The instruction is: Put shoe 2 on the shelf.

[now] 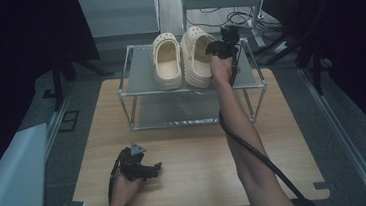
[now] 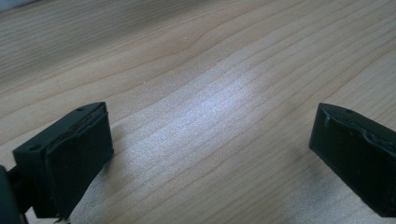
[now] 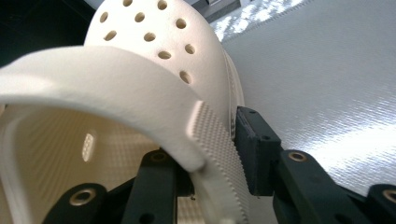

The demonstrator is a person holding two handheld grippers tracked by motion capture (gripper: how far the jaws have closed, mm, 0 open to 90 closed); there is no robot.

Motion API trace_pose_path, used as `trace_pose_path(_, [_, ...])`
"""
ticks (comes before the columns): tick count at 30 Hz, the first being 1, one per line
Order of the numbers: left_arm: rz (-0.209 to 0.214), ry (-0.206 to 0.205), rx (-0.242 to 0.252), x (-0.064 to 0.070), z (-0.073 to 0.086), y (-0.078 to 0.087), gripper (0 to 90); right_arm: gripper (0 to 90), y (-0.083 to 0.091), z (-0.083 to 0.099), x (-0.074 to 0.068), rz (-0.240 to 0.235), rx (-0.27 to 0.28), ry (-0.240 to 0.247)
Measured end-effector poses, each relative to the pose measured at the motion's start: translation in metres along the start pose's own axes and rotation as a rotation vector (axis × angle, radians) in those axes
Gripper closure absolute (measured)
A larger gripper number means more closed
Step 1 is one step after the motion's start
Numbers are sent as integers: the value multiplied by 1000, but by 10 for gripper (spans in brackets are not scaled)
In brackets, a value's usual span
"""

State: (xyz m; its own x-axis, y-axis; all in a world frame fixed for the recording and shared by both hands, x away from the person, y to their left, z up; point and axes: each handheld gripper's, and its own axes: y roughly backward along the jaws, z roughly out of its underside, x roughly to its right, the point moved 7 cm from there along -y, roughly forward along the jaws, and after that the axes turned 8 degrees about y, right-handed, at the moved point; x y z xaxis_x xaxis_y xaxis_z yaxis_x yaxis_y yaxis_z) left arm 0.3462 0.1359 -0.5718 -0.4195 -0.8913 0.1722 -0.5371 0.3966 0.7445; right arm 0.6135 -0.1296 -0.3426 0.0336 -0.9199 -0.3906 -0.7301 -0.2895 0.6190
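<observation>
Two cream clogs stand side by side on the top shelf of a metal rack: the left clog and the right clog. My right gripper is shut on the right clog's outer side wall. In the right gripper view, that clog and its strap sit between the jaws of the gripper, with one black pad pressed against the outside. My left gripper rests low on the wooden table, held in a hand. Its jaws stand wide apart over bare wood.
The rack has a lower shelf under the clogs. The tabletop reaches forward from the rack to the person's side. The right gripper's cable trails along the forearm. A pale panel leans at the lower left, and cables lie on the floor behind.
</observation>
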Motion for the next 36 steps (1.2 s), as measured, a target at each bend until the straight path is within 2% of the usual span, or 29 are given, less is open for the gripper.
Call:
trace_pose_path(5, [2,0,-2,0,1,0,0,574,-4,1,-5,6,-2,-9])
trace_pose_path(7, [2,0,-3,0,1,0,0,494,-7,2,-5,-21,-13,-23])
trace_pose_path(8, [2,0,-3,0,1,0,0,459,-9,3,-5,-24,-24,-18])
trace_pose_path(9, [1,-2,-3,0,1,0,0,419,-10,3,-6,-48,-26,-14])
trace_pose_path(13, [2,-4,-4,1,1,0,0,342,-11,3,-10,-80,-11,15])
trace_pose_path(17, [2,-5,-3,2,1,-1,0,344,-8,-1,-11,-148,27,7])
trace_pose_path(26, [3,-12,-5,3,1,-2,0,335,-2,0,-10,-208,37,33])
trace_pose_path(27, [3,-11,-4,3,1,-2,0,310,2,2,-9,-234,33,71])
trace_pose_path(29, [4,-10,0,3,0,-2,0,297,5,2,-8,-243,36,108])
trace_pose_path(36, [16,-13,16,5,-1,0,0,264,23,9,-2,-325,44,169])
